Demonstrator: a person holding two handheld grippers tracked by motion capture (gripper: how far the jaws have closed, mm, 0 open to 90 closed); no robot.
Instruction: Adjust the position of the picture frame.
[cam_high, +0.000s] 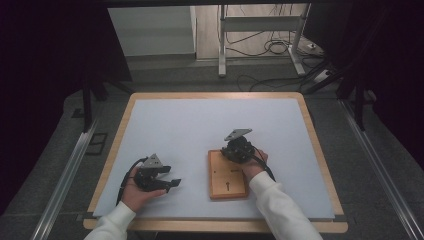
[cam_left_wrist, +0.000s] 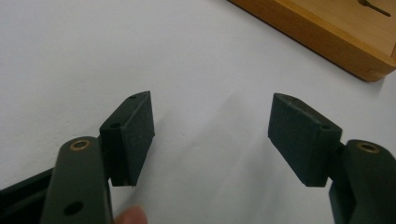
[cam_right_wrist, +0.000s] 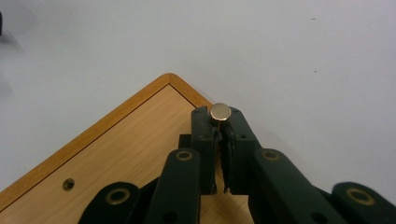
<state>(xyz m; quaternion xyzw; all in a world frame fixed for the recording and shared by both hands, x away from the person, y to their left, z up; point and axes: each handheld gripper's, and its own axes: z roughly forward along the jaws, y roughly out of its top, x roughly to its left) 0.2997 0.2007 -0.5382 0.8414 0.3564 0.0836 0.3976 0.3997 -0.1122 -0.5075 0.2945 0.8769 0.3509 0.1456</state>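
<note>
Brass round-headed pin (cam_right_wrist: 220, 112) pinched upright in right gripper (cam_right_wrist: 219, 122), over far corner of flat wooden board (cam_right_wrist: 135, 154) on white counter (cam_high: 175, 130). Left gripper (cam_left_wrist: 212, 133) idle, jaws spread, empty. Step, likely: placing pin. Next: find board hole (cam_right_wrist: 68, 184), line up, lower straight.

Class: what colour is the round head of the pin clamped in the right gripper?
Shiny gold or brass, clearest in the right gripper view: pin, right gripper.

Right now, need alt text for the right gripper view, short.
The right gripper's two black jaws are shut on a small brass-coloured round-headed pin, held above the corner of a flat light wooden board with a darker rim. The board lies on a white table sheet.
</note>
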